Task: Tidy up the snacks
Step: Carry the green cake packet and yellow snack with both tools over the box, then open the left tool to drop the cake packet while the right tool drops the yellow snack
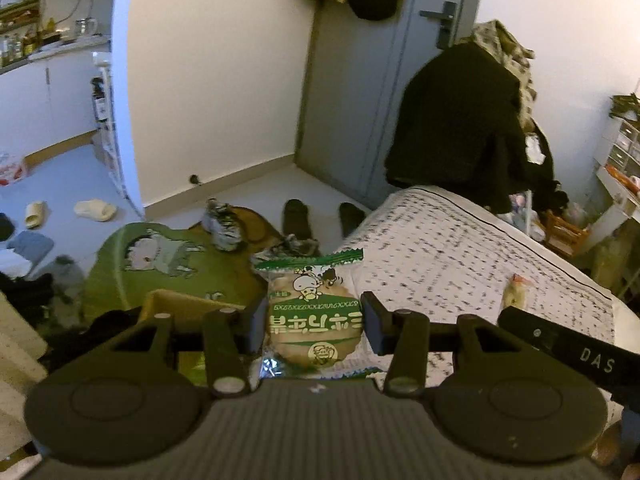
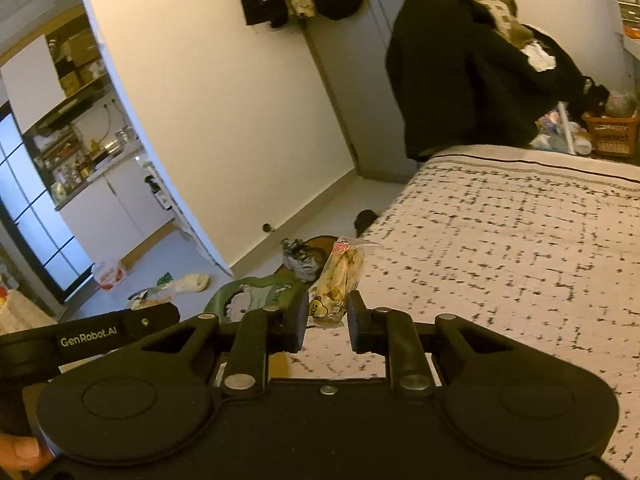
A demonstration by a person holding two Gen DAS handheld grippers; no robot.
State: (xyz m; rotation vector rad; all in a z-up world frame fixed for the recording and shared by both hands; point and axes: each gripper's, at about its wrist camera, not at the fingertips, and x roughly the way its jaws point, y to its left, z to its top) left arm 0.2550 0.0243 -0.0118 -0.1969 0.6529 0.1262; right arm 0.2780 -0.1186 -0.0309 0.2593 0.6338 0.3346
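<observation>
1. The left gripper [image 1: 314, 326] pinches a green-and-white snack packet [image 1: 314, 312] between its two pads, with each flat side of the packet against a pad. The packet is in the air, over the near edge of the bed [image 1: 460, 256] and the floor beside it.
2. The packet stands on end: its long axis runs away from the camera, its crimped green seam points up and away, and its print reads upside down in the left wrist view. The round biscuit shows through the clear wrap.
3. Just left of this gripper, below it, is a cardboard box [image 1: 180, 306] with its flap up; what is in it cannot be made out.
4. The right gripper [image 2: 327, 322] is clamped on the lower end of a slim clear packet of pale snacks [image 2: 340, 276]. That packet is also in the air, at the bed's edge; its long axis tilts up and slightly right, and its red-labelled end is farthest from the jaws.
5. Both grippers point forward and downward across the bed. At the lower left of the right wrist view, a fingertip of the person's hand [image 2: 22, 450] shows.
6. Farther off, a green cartoon rug [image 1: 160, 256] lies on the floor with slippers [image 1: 96, 210] beyond it. An orange basket [image 2: 610, 130] behind the bed holds items too blurred to tell.
</observation>
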